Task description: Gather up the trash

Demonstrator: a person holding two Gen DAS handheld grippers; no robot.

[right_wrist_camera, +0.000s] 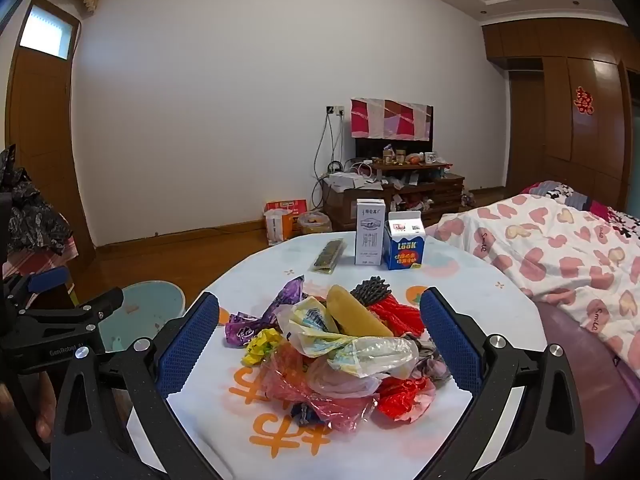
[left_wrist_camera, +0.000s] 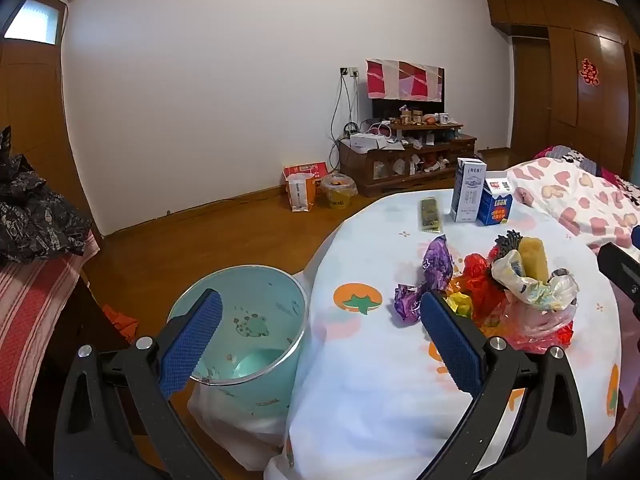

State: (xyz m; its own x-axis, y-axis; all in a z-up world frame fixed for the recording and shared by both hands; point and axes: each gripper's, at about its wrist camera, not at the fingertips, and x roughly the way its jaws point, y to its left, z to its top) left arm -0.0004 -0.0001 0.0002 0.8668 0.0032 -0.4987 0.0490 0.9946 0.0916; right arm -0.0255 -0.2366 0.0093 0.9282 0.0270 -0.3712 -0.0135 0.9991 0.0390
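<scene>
Bin (left_wrist_camera: 240, 332) on floor left of table (left_wrist_camera: 360, 380), empty-looking. Left gripper (left_wrist_camera: 320, 340) wide open over table edge, holding nothing. Trash pile (right_wrist_camera: 336, 344) mid-table, framed by right gripper (right_wrist_camera: 320, 340), also open (nothing collected yet). Next: close on a wrapper, carry left to bin.

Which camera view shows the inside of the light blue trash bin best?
The left wrist view: the light blue trash bin is near, and its open mouth and stained inner wall show. The right wrist view shows only part of it, behind the left gripper.
</scene>
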